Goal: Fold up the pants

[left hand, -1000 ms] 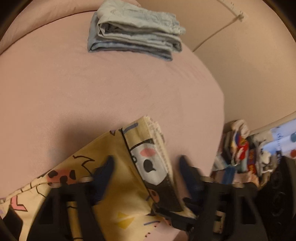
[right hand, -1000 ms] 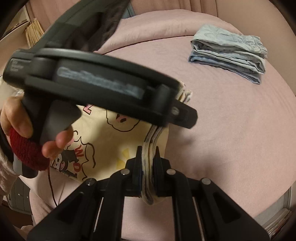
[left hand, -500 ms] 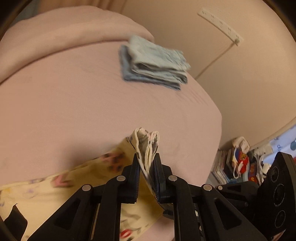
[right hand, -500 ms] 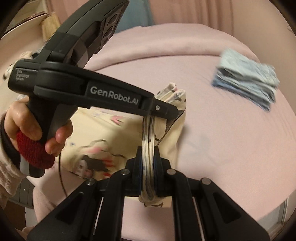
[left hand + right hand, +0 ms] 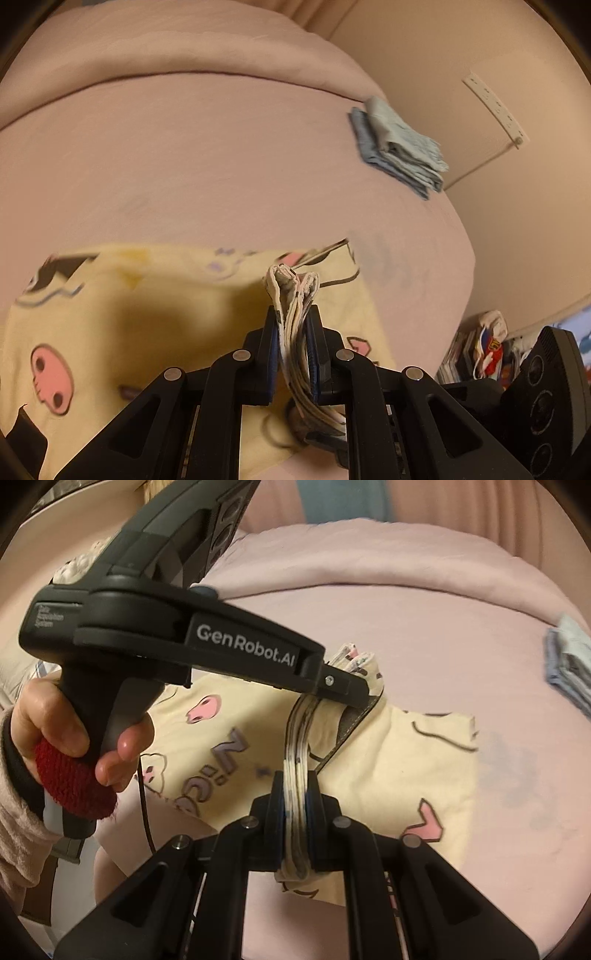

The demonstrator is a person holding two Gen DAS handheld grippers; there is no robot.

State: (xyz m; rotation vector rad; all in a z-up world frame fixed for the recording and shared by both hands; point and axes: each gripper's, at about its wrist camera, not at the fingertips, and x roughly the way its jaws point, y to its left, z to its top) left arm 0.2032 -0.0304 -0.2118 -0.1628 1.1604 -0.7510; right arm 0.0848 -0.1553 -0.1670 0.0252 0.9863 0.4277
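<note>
Pants (yellow, cartoon-printed) sit bunched in both my grippers, left gripper and right gripper clamped tight on the cloth

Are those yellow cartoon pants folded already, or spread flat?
Partly folded: the yellow pants lie doubled over, their bunched edge layers pinched in both grippers.

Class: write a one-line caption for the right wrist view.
Both grippers, right and left, pinch the yellow pants over the pink bed.
</note>
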